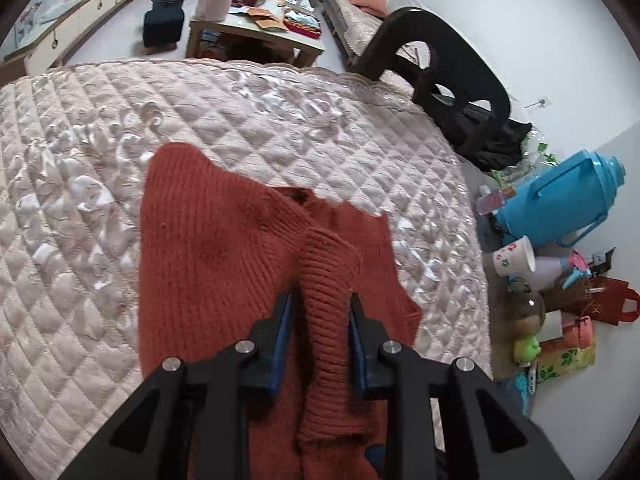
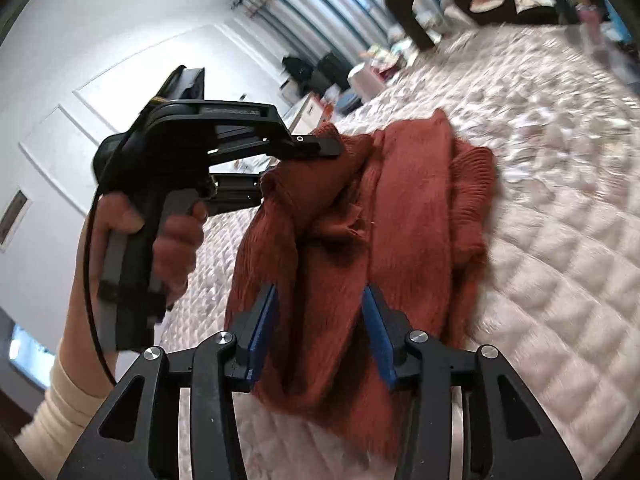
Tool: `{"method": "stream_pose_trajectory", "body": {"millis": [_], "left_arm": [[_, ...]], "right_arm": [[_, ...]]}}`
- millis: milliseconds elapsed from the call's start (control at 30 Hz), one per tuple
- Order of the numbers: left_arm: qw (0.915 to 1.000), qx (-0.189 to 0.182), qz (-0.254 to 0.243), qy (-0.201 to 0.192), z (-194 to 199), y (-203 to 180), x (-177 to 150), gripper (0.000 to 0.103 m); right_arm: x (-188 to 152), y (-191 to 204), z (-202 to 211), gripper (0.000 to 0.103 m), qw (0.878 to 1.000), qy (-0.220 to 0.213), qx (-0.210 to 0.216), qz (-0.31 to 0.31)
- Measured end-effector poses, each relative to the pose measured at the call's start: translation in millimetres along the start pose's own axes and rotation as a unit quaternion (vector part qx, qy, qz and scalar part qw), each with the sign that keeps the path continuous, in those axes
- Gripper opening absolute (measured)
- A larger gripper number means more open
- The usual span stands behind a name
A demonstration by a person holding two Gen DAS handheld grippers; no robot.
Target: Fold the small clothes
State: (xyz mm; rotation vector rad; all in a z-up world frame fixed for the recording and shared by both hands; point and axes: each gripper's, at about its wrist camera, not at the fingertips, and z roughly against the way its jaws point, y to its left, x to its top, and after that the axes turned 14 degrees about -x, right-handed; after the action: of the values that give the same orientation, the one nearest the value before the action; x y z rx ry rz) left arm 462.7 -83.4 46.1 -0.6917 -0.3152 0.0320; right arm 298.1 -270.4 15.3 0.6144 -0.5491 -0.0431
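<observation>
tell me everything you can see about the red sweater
The sweater is rust-red ribbed knit, small, lying crumpled and partly folded on the quilted pink bedspread. A ribbed sleeve runs between the left gripper fingers; the right gripper stands open astride another fold. Edges look fuzzy.

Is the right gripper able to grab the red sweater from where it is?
Probably yes. The right gripper has its jaws apart with the sweater lying right between them on the bed, nothing in between.
</observation>
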Motion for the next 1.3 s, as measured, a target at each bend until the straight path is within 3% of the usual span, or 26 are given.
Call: {"method": "stream_pose_trajectory", "body": {"millis": [300, 400, 467, 600, 733, 1067, 1167, 1300], "left_arm": [[0.9999, -0.006, 0.013, 0.007, 5.2, 10.4, 1.1, 0.029], [0.9998, -0.007, 0.018, 0.01, 4.1, 13.1, 1.6, 0.029], [0.9996, -0.015, 0.023, 0.008, 5.2, 15.2, 1.4, 0.029], [0.9997, -0.014, 0.017, 0.01, 7.2, 15.5, 0.6, 0.029], [0.9995, -0.018, 0.025, 0.01, 6.4, 18.7, 0.5, 0.029], [0.9994, -0.02, 0.027, 0.007, 8.2, 21.5, 0.6, 0.029], [0.9994, -0.021, 0.028, 0.008, 8.5, 21.1, 0.5, 0.029], [0.9988, -0.037, 0.03, 0.01, 9.7, 17.0, -1.5, 0.029]], "right_arm": [[32.4, 2.0, -35.8, 0.043, 0.999, 0.024, -0.006, -0.029], [32.8, 9.7, -35.5, 0.025, 1.0, 0.025, -0.009, -0.007], [34.3, 7.8, -30.7, 0.02, 1.0, 0.014, -0.016, -0.018], [42.1, -0.9, -28.1, 0.02, 0.998, -0.01, -0.051, -0.036], [48.2, -4.8, -44.2, 0.02, 0.998, 0.03, -0.034, -0.046], [59.0, 8.6, -60.6, 0.023, 0.996, 0.044, -0.069, -0.024], [64.5, 7.3, -60.3, 0.013, 0.997, 0.046, -0.057, -0.031], [65.4, 6.5, -55.6, 0.011, 0.998, 0.026, -0.051, -0.036]]}}
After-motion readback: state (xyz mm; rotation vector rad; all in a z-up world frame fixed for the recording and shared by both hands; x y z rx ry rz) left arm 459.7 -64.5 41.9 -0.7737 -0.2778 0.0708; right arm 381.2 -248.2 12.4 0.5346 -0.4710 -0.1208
